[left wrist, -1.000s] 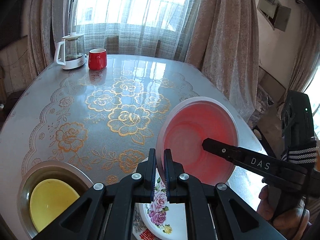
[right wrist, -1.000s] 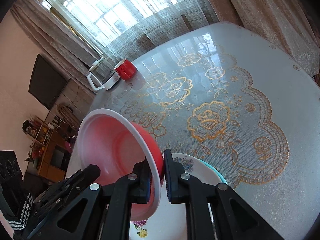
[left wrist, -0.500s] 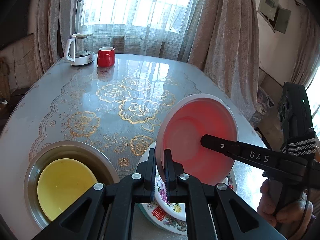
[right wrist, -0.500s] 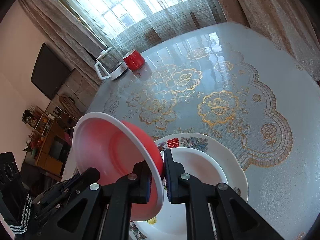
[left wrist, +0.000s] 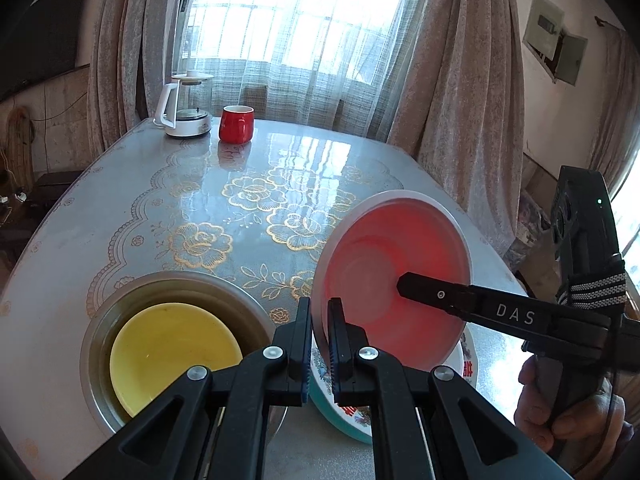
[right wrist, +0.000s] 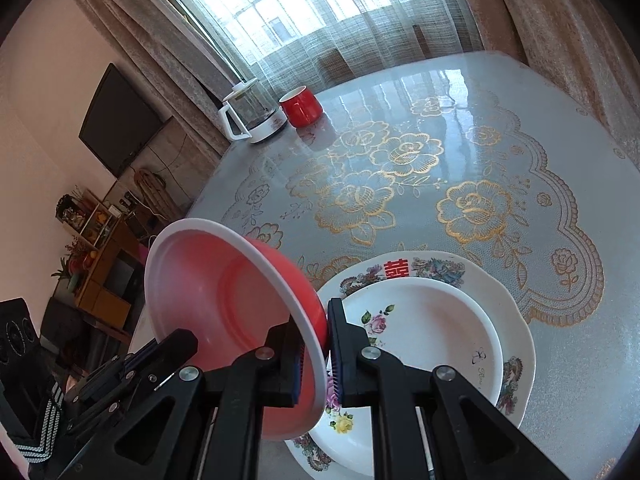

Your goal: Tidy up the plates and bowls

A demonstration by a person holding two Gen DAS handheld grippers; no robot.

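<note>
Left wrist view: both the left gripper (left wrist: 320,344) and the right gripper (right wrist: 316,352) pinch the rim of the red bowl (left wrist: 394,280), held tilted above the stacked floral plates (right wrist: 432,320). Beside those plates sits a metal basin (left wrist: 100,320) holding a yellow bowl (left wrist: 172,348).

Red bowl (right wrist: 224,296) hiding the flowered plates' (right wrist: 424,320) left side, steel basin (left wrist: 96,344) cropped below

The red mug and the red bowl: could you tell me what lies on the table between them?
Nothing stands there: between the red mug and the red bowl, the left wrist view shows only bare flower-patterned tablecloth.
</note>
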